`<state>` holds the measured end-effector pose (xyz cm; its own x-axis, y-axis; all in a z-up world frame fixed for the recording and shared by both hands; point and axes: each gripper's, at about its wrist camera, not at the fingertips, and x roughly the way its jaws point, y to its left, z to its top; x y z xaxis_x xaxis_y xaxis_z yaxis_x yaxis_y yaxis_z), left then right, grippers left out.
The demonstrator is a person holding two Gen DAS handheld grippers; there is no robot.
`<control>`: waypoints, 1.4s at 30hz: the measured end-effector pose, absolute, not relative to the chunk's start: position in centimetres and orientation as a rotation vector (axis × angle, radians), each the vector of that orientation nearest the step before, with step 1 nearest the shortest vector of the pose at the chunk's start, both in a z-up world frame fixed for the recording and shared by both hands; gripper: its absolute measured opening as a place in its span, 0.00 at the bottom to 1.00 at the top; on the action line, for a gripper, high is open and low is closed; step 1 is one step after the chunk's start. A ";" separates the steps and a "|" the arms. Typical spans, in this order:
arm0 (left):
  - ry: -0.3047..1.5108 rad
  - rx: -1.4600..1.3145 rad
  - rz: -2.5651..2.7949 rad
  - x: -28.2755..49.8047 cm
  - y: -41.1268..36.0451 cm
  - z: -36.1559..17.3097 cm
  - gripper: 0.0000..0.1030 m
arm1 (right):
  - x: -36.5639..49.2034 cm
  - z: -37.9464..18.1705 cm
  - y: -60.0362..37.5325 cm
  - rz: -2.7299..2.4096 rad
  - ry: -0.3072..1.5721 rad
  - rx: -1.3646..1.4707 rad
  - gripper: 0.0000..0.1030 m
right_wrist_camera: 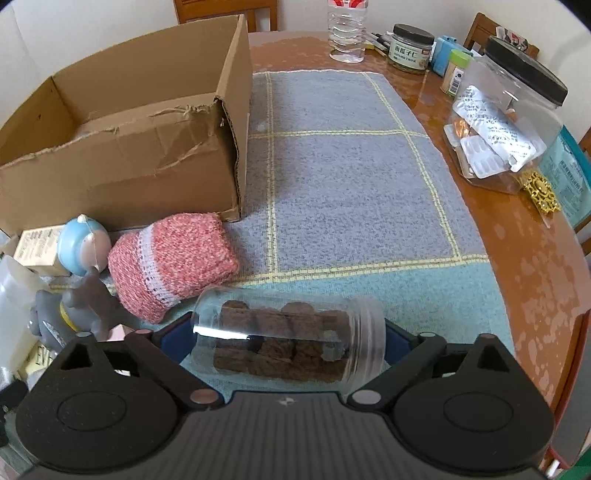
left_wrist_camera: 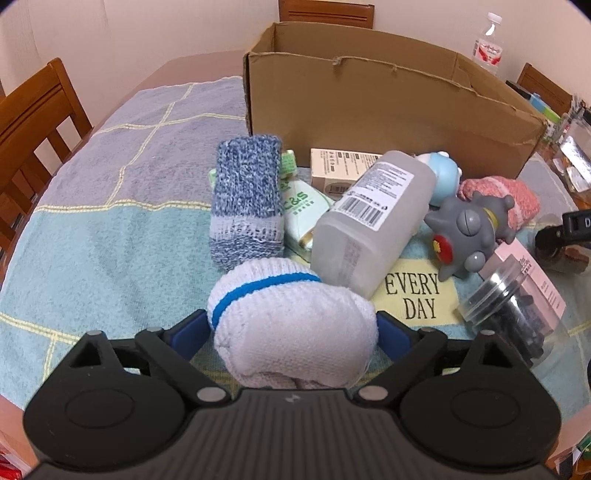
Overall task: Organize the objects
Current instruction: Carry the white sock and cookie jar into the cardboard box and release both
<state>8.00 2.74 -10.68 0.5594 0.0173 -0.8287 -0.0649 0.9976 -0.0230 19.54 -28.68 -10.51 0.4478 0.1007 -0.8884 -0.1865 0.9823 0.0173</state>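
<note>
A rolled white sock with a blue stripe (left_wrist_camera: 291, 317) sits between the blue fingers of my left gripper (left_wrist_camera: 291, 326), whose pads touch it on both sides. Behind it lie a blue knitted sock roll (left_wrist_camera: 245, 199), a grey bottle (left_wrist_camera: 373, 221) and a grey toy (left_wrist_camera: 465, 232). A clear jar of brown pieces (right_wrist_camera: 291, 339) lies on its side, held end to end between the pads of my right gripper (right_wrist_camera: 288, 332). A pink sock roll (right_wrist_camera: 173, 266) and a blue toy (right_wrist_camera: 83, 243) lie to its left. The open cardboard box (right_wrist_camera: 122, 166) stands behind.
A blue and teal mat (right_wrist_camera: 351, 177) covers the wooden table (right_wrist_camera: 517, 258). At the right edge stand a large clear container with blister packs (right_wrist_camera: 506, 125), small jars (right_wrist_camera: 410, 48) and a water bottle (right_wrist_camera: 347, 29). Wooden chairs (left_wrist_camera: 37, 122) surround the table.
</note>
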 end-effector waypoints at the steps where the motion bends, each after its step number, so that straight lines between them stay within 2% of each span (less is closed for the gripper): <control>1: 0.976 -0.056 0.047 8.0 2.8 -10.7 0.89 | 19.5 -10.5 -28.7 0.180 1.092 -0.091 0.94; 19: 1.017 -0.093 -0.043 7.5 4.7 -8.0 0.84 | 18.9 -8.5 -28.4 0.363 1.075 -0.213 0.94; 31: 1.018 -0.071 -0.141 8.5 5.6 -2.2 0.84 | 18.8 -4.5 -27.8 0.491 1.037 -0.285 0.94; 42: 0.914 -0.004 -0.227 14.8 3.7 4.0 0.84 | 20.3 2.0 -25.1 0.639 0.930 -0.287 0.94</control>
<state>14.77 3.66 4.05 0.5880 -0.1967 -0.7846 0.1932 0.9761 -0.0999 20.31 -25.14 2.03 0.4322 0.3850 -0.8155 -0.6228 0.7814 0.0388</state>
